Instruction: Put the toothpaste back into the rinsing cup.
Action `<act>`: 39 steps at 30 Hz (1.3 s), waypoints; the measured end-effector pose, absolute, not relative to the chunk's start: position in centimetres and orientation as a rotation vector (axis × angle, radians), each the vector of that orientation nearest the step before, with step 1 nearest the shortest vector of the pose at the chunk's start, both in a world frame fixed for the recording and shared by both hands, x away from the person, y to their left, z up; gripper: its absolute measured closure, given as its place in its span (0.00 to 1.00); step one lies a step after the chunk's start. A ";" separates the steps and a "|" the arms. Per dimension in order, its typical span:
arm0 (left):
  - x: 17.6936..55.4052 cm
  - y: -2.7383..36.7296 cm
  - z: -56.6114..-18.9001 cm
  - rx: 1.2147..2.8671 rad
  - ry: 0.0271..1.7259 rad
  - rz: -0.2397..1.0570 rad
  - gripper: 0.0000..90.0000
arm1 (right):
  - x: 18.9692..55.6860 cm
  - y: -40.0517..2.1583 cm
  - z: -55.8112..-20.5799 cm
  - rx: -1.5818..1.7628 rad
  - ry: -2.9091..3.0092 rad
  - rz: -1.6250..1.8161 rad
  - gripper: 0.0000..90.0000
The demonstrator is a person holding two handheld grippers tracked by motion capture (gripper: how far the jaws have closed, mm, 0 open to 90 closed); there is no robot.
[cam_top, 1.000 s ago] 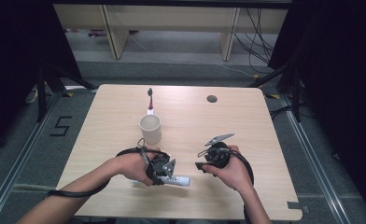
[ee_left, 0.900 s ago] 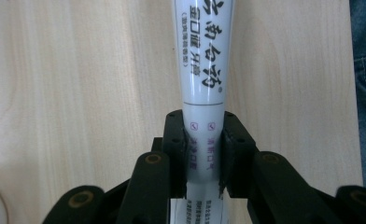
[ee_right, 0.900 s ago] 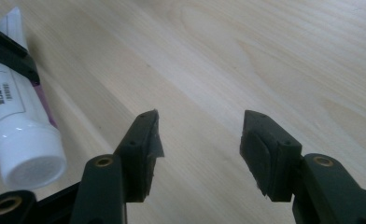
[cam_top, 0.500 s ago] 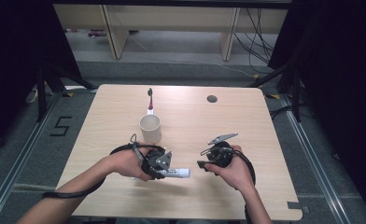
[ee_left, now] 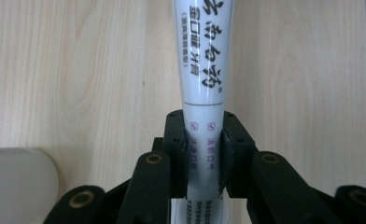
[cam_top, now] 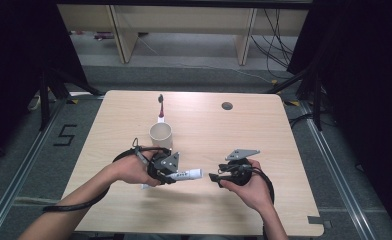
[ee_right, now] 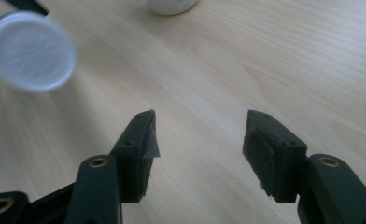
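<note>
Light, soft, slick toothpaste tube (ee_left: 202,70) clamped near its flat tail in left gripper (ee_left: 203,154), just above the table (cam_top: 264,135). Right gripper (ee_right: 197,140) gaping, jaws just opened wider, nothing between. Best grasped at the stiff cap (ee_right: 31,50).

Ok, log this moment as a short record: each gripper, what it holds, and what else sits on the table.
left gripper: shut on the tube, near its flat end
tube: white, printed, level above the table, cap toward the right gripper
right gripper: open, jaws have just been opening, nothing between them
cup: upright, beyond the left gripper
toothbrush: lying beyond the cup
</note>
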State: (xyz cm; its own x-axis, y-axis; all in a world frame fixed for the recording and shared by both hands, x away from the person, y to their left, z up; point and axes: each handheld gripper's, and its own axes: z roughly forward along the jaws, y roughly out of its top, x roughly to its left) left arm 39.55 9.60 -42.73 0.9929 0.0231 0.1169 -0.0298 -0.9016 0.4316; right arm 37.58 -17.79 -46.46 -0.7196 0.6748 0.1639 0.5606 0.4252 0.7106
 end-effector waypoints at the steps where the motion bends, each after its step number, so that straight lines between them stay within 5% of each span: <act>1: 39.6 9.7 -42.8 2.702 -0.007 0.162 0.83 | 37.4 -17.8 -46.5 1.049 2.545 1.170 0.46; 12: 39.5 8.9 -43.6 2.776 -0.077 0.133 0.83 | 37.1 -15.7 -45.2 0.585 2.686 1.260 0.37; 39: 38.7 7.1 -43.8 2.806 -0.158 0.088 0.83 | 38.1 -11.7 -45.7 0.375 2.905 1.152 0.64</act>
State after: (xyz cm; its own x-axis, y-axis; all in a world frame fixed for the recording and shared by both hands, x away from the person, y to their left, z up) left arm 38.72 7.14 -43.78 0.9919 -0.0990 0.0791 -0.1193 -0.9400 0.3196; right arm 38.08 -11.69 -45.67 -0.9717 0.2175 0.0927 0.2219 0.7036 0.6751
